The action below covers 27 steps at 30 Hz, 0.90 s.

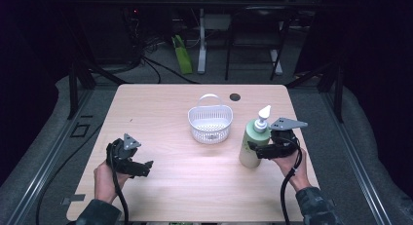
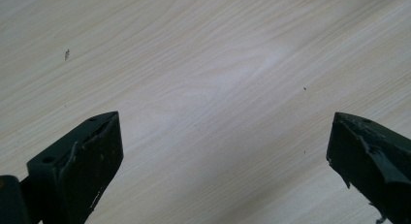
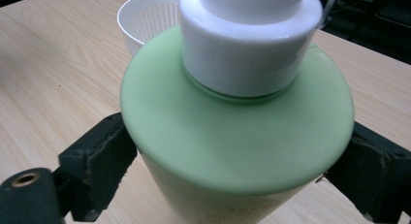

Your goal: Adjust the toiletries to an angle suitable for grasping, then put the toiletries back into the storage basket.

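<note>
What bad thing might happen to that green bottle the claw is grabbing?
The right gripper is shut on the green pump bottle, gripping its smooth, rounded body, so it might slip or tip when lifted. The white basket stands close beside the bottle; swinging the bottle that way might knock it. The left gripper hangs open over bare table, too far to steady anything.

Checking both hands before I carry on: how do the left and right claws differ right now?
The right claw is closed on the green pump bottle, a jaw on each side below its shoulder; the left claw is open and holds nothing. The right sits beside the white basket; the left hovers over bare table near the front left. Both are black, two-jawed, hand-held and trail cables.
</note>
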### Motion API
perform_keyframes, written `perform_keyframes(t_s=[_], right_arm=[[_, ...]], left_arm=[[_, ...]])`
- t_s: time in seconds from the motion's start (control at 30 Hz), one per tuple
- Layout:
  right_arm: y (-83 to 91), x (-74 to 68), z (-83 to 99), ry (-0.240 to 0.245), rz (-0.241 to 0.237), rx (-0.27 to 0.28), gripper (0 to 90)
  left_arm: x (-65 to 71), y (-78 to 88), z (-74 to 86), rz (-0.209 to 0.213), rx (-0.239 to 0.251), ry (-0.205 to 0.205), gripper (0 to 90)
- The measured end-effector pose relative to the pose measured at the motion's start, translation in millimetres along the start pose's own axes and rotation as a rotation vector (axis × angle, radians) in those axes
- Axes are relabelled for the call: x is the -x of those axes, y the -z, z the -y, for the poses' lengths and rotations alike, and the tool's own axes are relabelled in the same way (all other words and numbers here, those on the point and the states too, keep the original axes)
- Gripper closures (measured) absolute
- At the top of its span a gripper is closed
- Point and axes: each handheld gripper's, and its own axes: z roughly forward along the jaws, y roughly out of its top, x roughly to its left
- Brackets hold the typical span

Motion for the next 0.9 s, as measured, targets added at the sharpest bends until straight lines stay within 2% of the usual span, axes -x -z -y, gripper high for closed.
perform_keyframes(t_s=[0.63,0.9], right_arm=[[6.7,0.1,-4.7,-0.01,0.013,0.026,4.9],[12.3,2.8,-8.8,-0.023,0.018,0.057,1.5]], left_arm=[[-0.8,-0.6,0.7,0.004,0.002,0.004,0.0],[2.1,-1.6,-0.3,0.005,-0.005,-0.01,0.0]])
